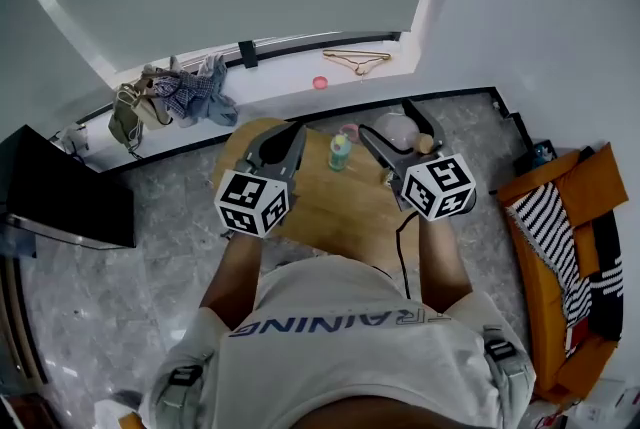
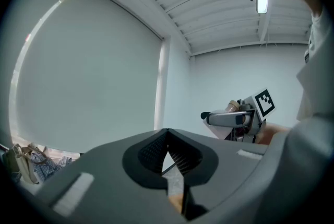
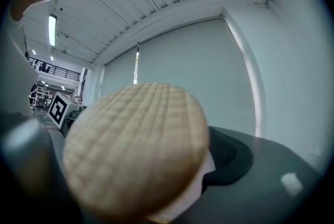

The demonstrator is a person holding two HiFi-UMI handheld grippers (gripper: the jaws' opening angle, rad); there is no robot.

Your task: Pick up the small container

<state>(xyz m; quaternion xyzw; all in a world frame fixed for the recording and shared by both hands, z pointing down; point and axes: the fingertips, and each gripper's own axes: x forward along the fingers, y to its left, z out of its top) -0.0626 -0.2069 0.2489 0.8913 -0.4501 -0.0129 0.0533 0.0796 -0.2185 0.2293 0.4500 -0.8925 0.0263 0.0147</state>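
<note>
Right tongs [image 3: 128, 157] clamp small container [image 3: 180, 199], cork lid [image 3: 136, 139] facing back at camera; left tongs [image 2: 168, 144] pinched together, empty.

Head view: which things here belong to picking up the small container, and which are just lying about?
Job in hand:
small container with a tan lid, held in the right gripper
wooden table

Lying about:
green bottle on the table
hanger on the window ledge
pile of clothes on the ledge

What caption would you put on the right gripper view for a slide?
Close-up: the right tool grips the small container, its round tan lid filling the frame, window blind behind.
</note>
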